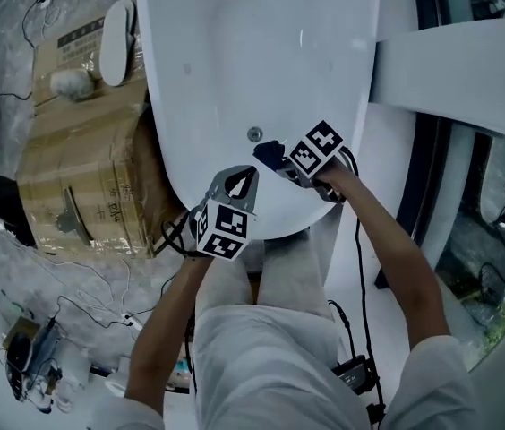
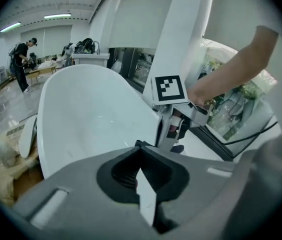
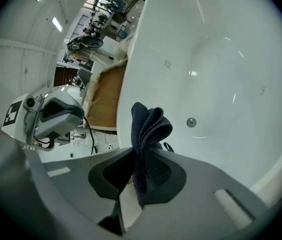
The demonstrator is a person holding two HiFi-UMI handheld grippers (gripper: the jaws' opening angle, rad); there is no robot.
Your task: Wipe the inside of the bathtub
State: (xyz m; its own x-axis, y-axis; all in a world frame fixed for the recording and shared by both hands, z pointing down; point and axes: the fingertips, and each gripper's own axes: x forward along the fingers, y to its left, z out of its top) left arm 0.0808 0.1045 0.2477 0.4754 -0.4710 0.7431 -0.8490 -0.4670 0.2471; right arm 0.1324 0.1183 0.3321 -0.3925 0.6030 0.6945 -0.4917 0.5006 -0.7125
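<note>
The white bathtub (image 1: 235,52) fills the upper middle of the head view, with its round drain (image 1: 254,134) near the close end. My right gripper (image 1: 277,157) reaches over the close rim and is shut on a folded dark blue cloth (image 1: 268,152), held just right of the drain. In the right gripper view the cloth (image 3: 148,131) sticks up from the shut jaws above the tub floor, with the drain (image 3: 191,122) just beyond. My left gripper (image 1: 241,184) hovers over the close rim, shut and empty; its jaws (image 2: 141,159) meet with nothing between them.
A large cardboard box (image 1: 82,177) stands against the tub's left side with a white oval object (image 1: 118,41) on top. Cables (image 1: 100,285) lie on the floor at lower left. A white ledge (image 1: 467,61) and dark window frame run along the right. A person (image 2: 23,59) stands far off.
</note>
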